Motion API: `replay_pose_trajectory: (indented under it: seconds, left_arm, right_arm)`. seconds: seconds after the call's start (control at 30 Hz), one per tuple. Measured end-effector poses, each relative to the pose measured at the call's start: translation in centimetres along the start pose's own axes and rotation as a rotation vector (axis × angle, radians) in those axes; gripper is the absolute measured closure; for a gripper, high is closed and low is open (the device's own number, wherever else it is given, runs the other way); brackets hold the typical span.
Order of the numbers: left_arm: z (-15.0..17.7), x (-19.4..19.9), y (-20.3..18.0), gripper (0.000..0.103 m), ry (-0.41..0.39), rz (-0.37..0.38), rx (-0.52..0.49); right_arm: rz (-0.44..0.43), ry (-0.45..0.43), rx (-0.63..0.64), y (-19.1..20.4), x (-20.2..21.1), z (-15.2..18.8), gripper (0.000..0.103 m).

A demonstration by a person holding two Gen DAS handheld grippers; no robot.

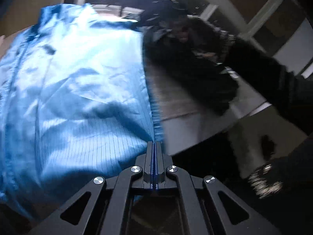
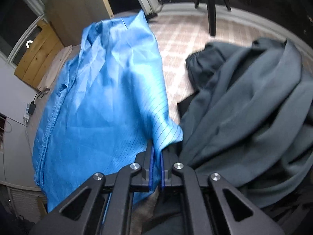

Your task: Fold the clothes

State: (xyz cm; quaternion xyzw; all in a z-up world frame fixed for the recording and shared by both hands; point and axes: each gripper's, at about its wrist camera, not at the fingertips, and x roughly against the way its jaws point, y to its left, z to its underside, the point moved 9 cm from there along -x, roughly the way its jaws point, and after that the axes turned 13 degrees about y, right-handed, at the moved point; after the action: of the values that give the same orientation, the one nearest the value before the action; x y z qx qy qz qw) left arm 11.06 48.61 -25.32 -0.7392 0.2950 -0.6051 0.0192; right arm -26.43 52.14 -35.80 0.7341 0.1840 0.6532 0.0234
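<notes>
You are working over a pale, patterned surface that carries the clothes; beyond its far edge stand dark chair or stand legs, and at the left a light wooden panel leans on a grey wall.

Left gripper: in the left wrist view your jaws stand fully together, with only a thin blue line between the pads. The hem of the shiny blue pinstriped garment runs straight into that seam, so the gripper is clamped on the cloth edge. The garment spreads away to the left and fills that half of the view; its lower part is cut off by the frame.

Right gripper: your jaws are nearly together, with a corner of the same blue garment pinched between the blue pads. A fold drapes over the fingertips and hides the exact contact.

The dark grey fleece garment lies crumpled to the right, just beside the right gripper; whether it touches the linkage cannot be told.

In the left wrist view, the right half is blurred: a dark, furry mass and a dark sleeve-like shape cannot be identified.
</notes>
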Motion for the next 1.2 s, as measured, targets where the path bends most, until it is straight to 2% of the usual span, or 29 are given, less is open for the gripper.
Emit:
replay_pose_trajectory:
  seconds: [0.03, 0.07, 0.17, 0.2, 0.23, 0.27, 0.3, 0.33, 0.37, 0.4, 0.5, 0.6, 0.63, 0.67, 0.7, 0.73, 0.8, 0.93, 1.0, 1.2]
  left_arm:
    - [0.1, -1.1, -0.5, 0.103, 0.016, -0.037, -0.031]
    - [0.3, -2.3, -0.6, 0.103, 0.038, -0.033, -0.032]
    - [1.2, -4.5, 0.7, 0.100, 0.103, -0.024, 0.038]
    - [1.4, -4.6, 0.9, 0.098, 0.114, -0.041, 0.048]
    - [1.7, -4.7, 0.9, 0.093, 0.122, -0.063, 0.054]
    - [1.7, -4.4, 0.7, 0.081, 0.113, -0.062, 0.053]
    - [1.7, -4.2, 0.2, 0.075, 0.099, -0.069, 0.043]
    - [1.6, -4.1, -0.3, 0.062, 0.086, -0.081, 0.030]
    - [1.6, -4.0, -0.9, 0.059, 0.073, -0.092, 0.017]
    - [1.5, -4.3, -1.3, 0.059, 0.074, -0.104, -0.003]
    - [1.3, -6.4, -1.8, 0.059, 0.113, -0.154, -0.024]
    - [1.2, -6.4, -1.5, 0.062, 0.091, -0.199, -0.046]
    - [1.2, -6.4, -1.2, 0.072, 0.086, -0.200, -0.046]
    - [1.3, -6.2, -0.8, 0.091, 0.078, -0.202, -0.040]
    - [1.4, -6.1, -0.3, 0.103, 0.081, -0.172, -0.021]
    - [1.5, -5.9, 0.3, 0.103, 0.087, -0.133, 0.001]
    - [1.7, -5.0, 1.0, 0.103, 0.080, -0.058, 0.042]
    - [1.8, -1.8, 1.8, 0.103, 0.022, 0.039, 0.084]
    - [1.8, -0.7, 2.2, 0.103, -0.007, 0.109, 0.121]
    - [1.8, -0.1, 0.9, 0.103, -0.034, 0.202, 0.107]
  right_arm:
    - [0.024, 0.014, 0.001, -0.2, -0.4, 0.0, 0.098]
    - [0.047, 0.027, 0.003, -0.3, -0.8, -0.1, 0.098]
    - [0.119, 0.068, 0.006, -0.9, -2.0, -0.2, 0.097]
    - [0.116, 0.087, -0.004, -1.0, -2.4, 0.0, 0.096]
    - [0.093, 0.088, -0.012, -1.1, -2.3, 0.1, 0.093]
    - [0.068, 0.086, -0.020, -1.1, -2.1, 0.2, 0.089]
    - [0.037, 0.078, -0.018, -1.1, -1.9, 0.2, 0.081]
    - [0.016, 0.071, -0.024, -1.3, -1.8, 0.3, 0.071]
    - [-0.004, 0.065, -0.030, -1.4, -1.8, 0.4, 0.066]
    - [-0.023, 0.058, -0.037, -1.6, -1.7, 0.4, 0.063]
    - [-0.016, 0.056, -0.035, -1.8, -2.4, 0.6, 0.063]
    - [-0.013, 0.048, 0.007, -1.0, -2.8, 0.8, 0.063]
    - [-0.013, 0.046, 0.018, -0.6, -2.9, 1.0, 0.066]
    - [-0.013, 0.043, 0.027, -0.2, -2.9, 1.2, 0.072]
    - [-0.009, 0.042, 0.033, 0.0, -3.0, 1.2, 0.089]
    - [-0.005, 0.041, 0.038, 0.2, -3.1, 1.2, 0.096]
    - [-0.009, 0.030, 0.036, 0.5, -2.8, 1.2, 0.098]
    - [-0.049, 0.005, -0.007, 0.6, -0.9, 0.8, 0.100]
    - [-0.025, 0.006, -0.025, 0.2, -0.6, 0.6, 0.100]
    - [0.010, 0.038, -0.084, 0.2, -0.5, 0.2, 0.100]
